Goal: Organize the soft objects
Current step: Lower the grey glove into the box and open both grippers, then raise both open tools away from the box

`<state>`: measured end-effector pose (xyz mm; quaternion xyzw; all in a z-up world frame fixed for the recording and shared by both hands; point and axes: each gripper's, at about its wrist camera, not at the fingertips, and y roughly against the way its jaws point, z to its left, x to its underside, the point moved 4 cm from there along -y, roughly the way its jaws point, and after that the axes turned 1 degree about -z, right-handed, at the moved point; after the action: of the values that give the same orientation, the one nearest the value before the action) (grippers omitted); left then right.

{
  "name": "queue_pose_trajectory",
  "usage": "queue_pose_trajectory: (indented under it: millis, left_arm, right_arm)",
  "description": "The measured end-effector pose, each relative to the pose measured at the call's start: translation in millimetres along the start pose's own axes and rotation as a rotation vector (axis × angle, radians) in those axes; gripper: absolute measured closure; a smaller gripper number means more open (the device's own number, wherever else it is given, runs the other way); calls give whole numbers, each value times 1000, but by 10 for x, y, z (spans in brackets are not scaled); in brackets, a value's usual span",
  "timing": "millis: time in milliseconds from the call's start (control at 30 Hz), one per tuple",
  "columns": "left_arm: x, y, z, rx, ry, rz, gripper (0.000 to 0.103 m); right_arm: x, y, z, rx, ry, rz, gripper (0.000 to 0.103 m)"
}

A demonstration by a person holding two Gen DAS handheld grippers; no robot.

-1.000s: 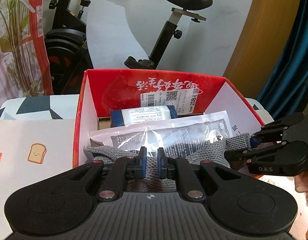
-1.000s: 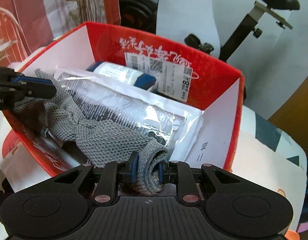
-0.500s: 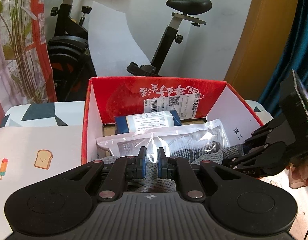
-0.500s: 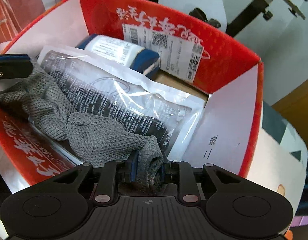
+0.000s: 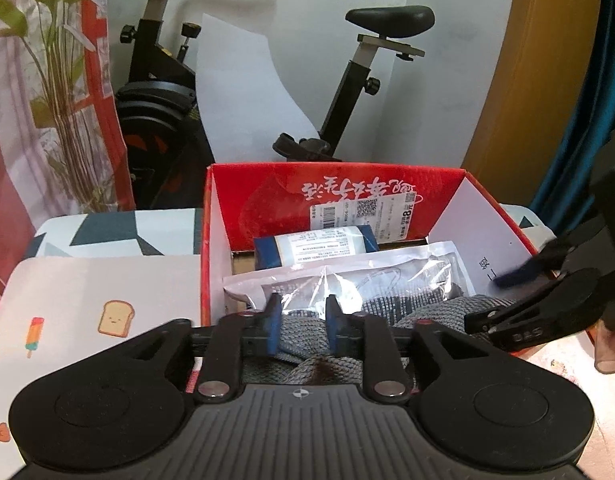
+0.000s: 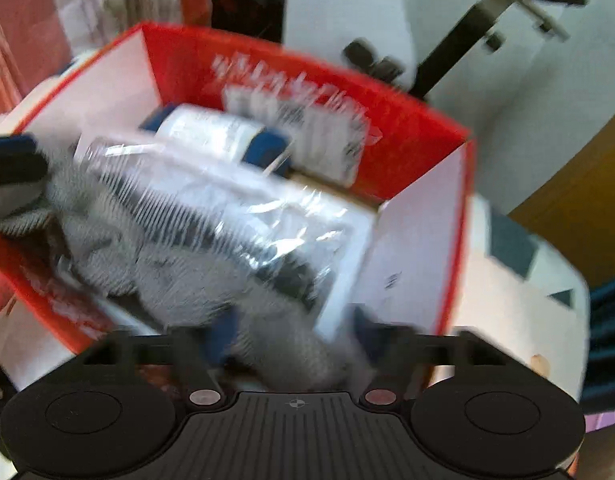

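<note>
A grey knitted cloth (image 5: 303, 340) lies across the front of the open red box (image 5: 205, 240), on top of a clear plastic bag (image 5: 367, 284) that holds something dark. My left gripper (image 5: 302, 328) is opening; the cloth sits loosely in the gap and the pads no longer pinch it. In the blurred right wrist view the right gripper (image 6: 293, 334) is opening wide over the cloth's other end (image 6: 299, 356), without pressing it. The right gripper (image 5: 491, 300) also shows at the box's right wall. The left gripper (image 6: 11, 168) shows at the box's left edge (image 6: 427, 140).
A blue and white package (image 5: 315, 244) lies at the back of the box under a barcode label. The box stands on a table cover with a toast print (image 5: 115, 316). Behind it are an exercise bike (image 5: 347, 100), a plant (image 5: 59, 80) and a blue curtain (image 5: 567, 120).
Both grippers were shut on the ends of the grey cloth; now both have spread their jaws and let it go. The cloth has settled into the box. The right view has blurred.
</note>
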<state>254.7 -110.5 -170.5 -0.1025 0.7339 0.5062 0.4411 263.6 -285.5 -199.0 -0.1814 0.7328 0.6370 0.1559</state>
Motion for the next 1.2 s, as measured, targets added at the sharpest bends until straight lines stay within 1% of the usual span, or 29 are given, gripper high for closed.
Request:
queue_pose_trajectory:
  millis: [33,67,167,233,267,300,333,400,467,533,600,667,733,867,1033,1133,1200]
  left_arm:
    - [-2,14,-3,-5,-2,0,72]
    - [-2,29,-5,-10,-4,-2,71]
    - [-1,71,-8,-12,-3,-13,70]
    - [-1,105,-23,-13,-5,-18,67]
    - [0,124,-33,-14,-9,-20,62]
    - [-3,143,-47,-16,-12,-24,52]
    - [-2,163,-54,-18,-14,-27,44]
    - [0,216,-62,-26,-19,-39,14]
    - [11,285,-73,-44,-32,-57,3]
    - [27,372,-76,-63,-52,-80,3]
    - [42,452,-53,-78,-74,-95,2]
    - [67,532,-10,-82,-89,-93,1]
    - [108,631,53,-79,-102,-99,0]
    - [184,826,184,-99,-137,-105,0]
    - [258,1073,383,-119,-143,-109,0]
    - [344,1191,441,-142,-139,-127,0]
    - [442,1212,443,-140,-122,-133,0]
  right_arm:
    - [-8,68,-18,0,-1,-30,13]
    - [-15,132,-36,-10,-3,-58,13]
    - [-6,285,-90,-22,-35,-103,13]
    - [7,397,-102,-43,-54,-155,12]
    - [20,462,-103,-58,-70,-181,12]
    - [36,515,-109,-75,-93,-205,6]
    - [58,563,-112,-96,-120,-228,1]
    - [129,672,-119,-143,-177,-272,1]
    - [210,761,-93,-152,-210,-297,1]
    - [312,872,-56,-109,-217,-329,1]
    - [412,972,-11,-57,-205,-383,0]
    - [503,1025,35,-35,-177,-417,0]
    - [584,1049,62,-50,-172,-423,0]
    - [752,1076,137,-114,-200,-428,0]
    - [953,1103,291,-133,-178,-446,0]
    - [1096,1016,388,-150,-170,-405,0]
    - [1178,953,445,-151,-175,-388,0]
